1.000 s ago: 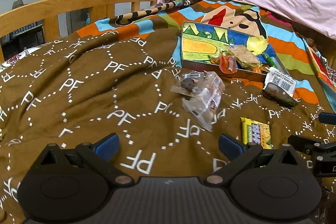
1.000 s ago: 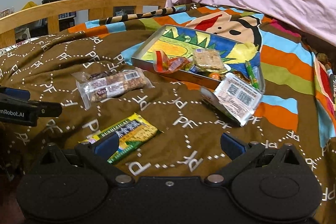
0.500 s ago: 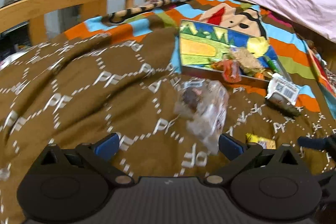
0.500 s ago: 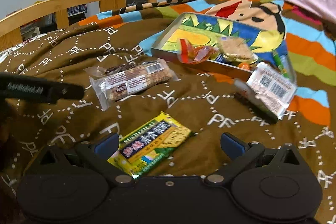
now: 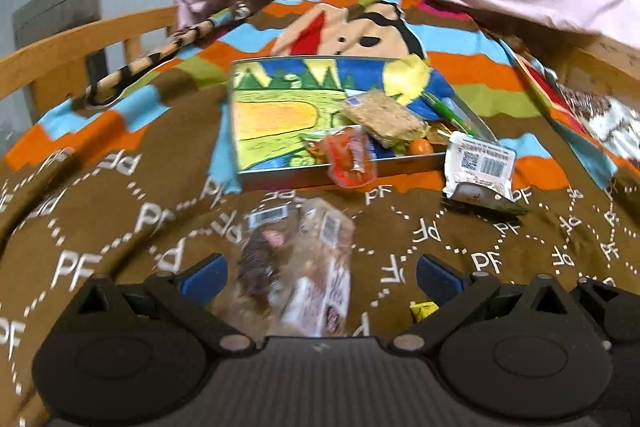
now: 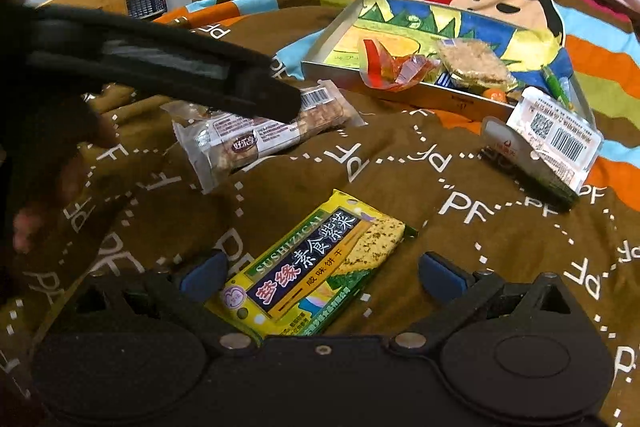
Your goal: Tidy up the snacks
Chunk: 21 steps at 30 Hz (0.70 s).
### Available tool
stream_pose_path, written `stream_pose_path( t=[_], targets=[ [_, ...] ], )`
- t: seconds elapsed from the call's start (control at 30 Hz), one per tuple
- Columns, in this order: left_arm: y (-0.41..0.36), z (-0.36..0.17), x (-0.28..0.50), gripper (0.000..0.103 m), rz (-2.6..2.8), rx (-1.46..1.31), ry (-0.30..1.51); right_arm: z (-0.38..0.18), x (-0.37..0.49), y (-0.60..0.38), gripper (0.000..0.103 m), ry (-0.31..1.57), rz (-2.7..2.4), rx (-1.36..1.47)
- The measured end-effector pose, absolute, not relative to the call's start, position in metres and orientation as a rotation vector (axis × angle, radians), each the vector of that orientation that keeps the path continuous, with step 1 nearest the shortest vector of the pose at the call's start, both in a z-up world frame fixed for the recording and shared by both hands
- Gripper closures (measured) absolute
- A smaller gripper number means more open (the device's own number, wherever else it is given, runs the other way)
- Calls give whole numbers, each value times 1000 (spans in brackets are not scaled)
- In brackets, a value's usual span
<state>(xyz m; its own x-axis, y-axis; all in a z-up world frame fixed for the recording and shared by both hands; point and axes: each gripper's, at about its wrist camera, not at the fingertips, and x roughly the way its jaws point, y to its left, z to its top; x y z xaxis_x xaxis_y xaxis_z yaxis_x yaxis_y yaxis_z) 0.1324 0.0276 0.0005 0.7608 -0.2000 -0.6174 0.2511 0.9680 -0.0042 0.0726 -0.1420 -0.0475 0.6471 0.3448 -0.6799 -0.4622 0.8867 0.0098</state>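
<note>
Reaching over the brown patterned blanket (image 6: 400, 163), both tools seem set on a pick-up. The left gripper (image 5: 320, 273) has its jaws spread wide around the clear-wrapped nut bar (image 5: 300, 267), which lies blurred at lower centre of its view, between the blue pads but not yet pinched as far as I can tell. The right gripper (image 6: 322, 271), just as wide, straddles the yellow cracker packet (image 6: 312, 267) at the bottom of its frame. The metal tin (image 5: 304, 175), its floor brightly painted, sits in the upper middle and already holds a square cracker pack (image 5: 384, 119) and a red wrapper (image 5: 352, 159) draped over its near wall; a white barcoded pack (image 5: 480, 171) lies on the blanket just right of the tin. Next, I'd judge, each tool must close on its snack, lift it clear and carry it up into the tin.
</note>
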Motion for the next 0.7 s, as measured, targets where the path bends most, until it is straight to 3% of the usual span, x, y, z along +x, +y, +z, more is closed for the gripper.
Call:
stream_pose_path(
  t=[0.2,0.43,0.6,0.7],
  targets=[
    [10,0,144,4,-304,145,652,-47,65,-152,22,711,450,-199],
    [10,-9,162,22,-321,101,741,-44,75,-176,39,696,373,-206],
    [8,-14,170,23,-289,166,770,-44,82,-186,40,694,322,-202],
    [5,-16,177,29,-262,201,792,-46,85,-186,39,683,325,-202]
  ],
)
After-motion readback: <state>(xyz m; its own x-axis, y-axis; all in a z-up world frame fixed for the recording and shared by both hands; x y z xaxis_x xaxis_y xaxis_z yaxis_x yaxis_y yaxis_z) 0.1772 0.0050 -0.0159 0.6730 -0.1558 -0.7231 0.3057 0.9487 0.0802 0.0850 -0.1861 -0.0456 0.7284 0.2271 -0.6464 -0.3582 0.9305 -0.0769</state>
